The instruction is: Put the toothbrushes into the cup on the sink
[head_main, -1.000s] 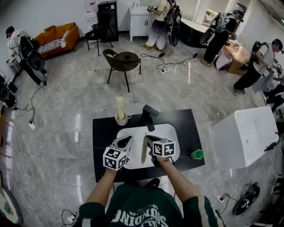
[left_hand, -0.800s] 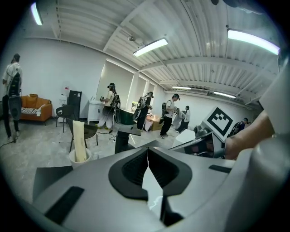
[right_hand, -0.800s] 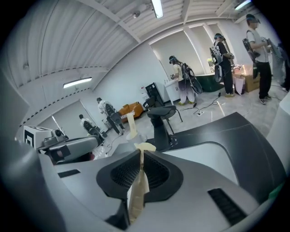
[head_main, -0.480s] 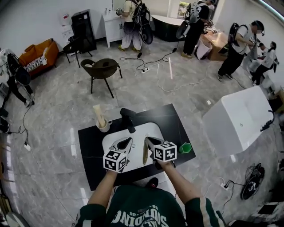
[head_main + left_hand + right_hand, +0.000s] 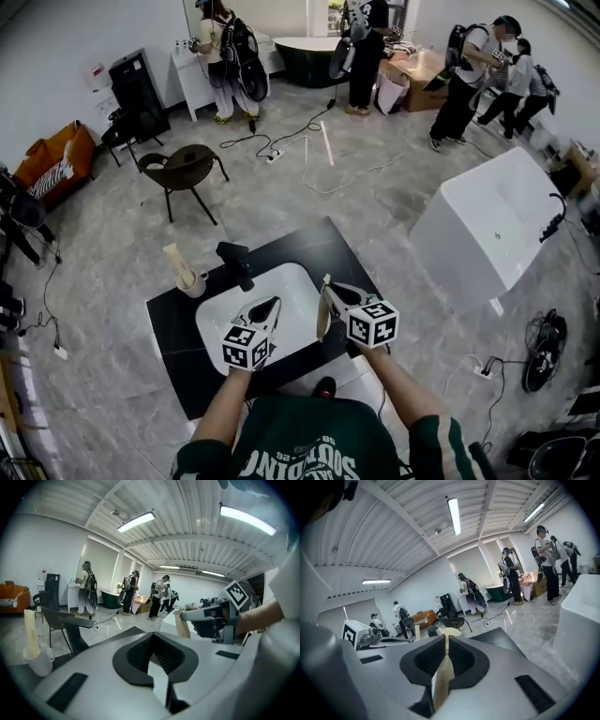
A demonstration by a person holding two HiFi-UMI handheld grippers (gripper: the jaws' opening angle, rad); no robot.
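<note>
The right claw is clamped on a packaged toothbrush, held over the right rim of the white sink. The left claw is closed on nothing. The cup sits at upper left on the black worktop, beyond the faucet, and already holds one brush. This looks like the carrying step: next the brush must cross the basin and drop in upright. A second ago it hung over mid-basin.
</note>
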